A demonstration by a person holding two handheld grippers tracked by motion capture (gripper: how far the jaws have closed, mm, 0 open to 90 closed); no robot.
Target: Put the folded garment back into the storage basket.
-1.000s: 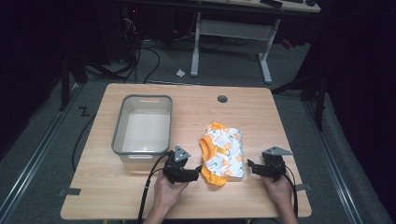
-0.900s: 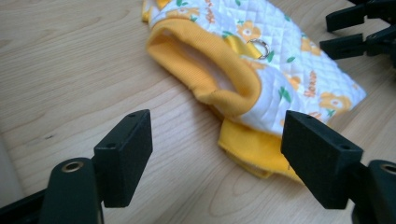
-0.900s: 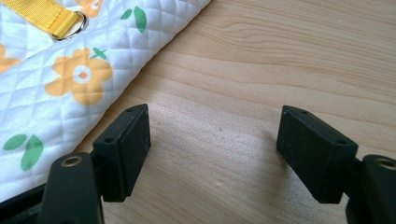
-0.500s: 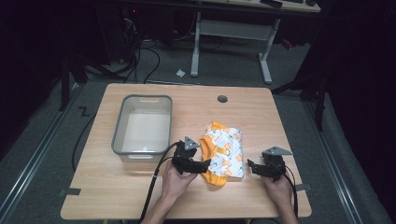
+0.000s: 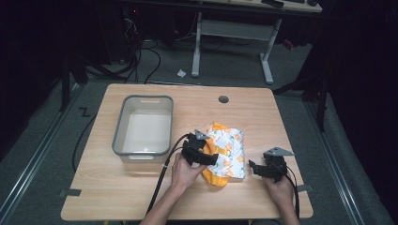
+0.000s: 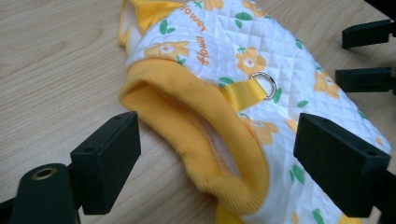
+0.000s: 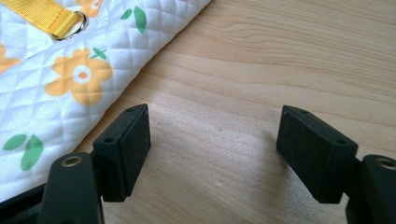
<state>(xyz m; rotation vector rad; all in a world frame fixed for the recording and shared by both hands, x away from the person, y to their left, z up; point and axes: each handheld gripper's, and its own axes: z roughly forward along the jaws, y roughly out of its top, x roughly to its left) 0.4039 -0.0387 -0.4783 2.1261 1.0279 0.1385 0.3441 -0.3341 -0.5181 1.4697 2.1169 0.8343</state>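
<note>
A: From the high view, where is the left gripper (image 5: pixel 201 151) sitting?

B: It is lying over the near-left edge of the quilted garment (image 5: pixel 224 153) on the counter (image 5: pixel 263 117), while the right gripper (image 5: pixel 263 167) is waiting just beside the cloth's other edge. A grey bin (image 5: pixel 142 125) is standing well off to the left.

A: And the left gripper view?

B: Its jaws are standing wide apart, straddling the yellow ribbed hem (image 6: pixel 196 126), likely lining up to pinch it. A metal ring (image 6: pixel 264 84) is lying beyond them.

A: The right gripper view?

B: Its jaws are spread too, holding nothing, bare wood between them, the garment's edge touching the left jaw; probably it is readying to take that side.
</note>
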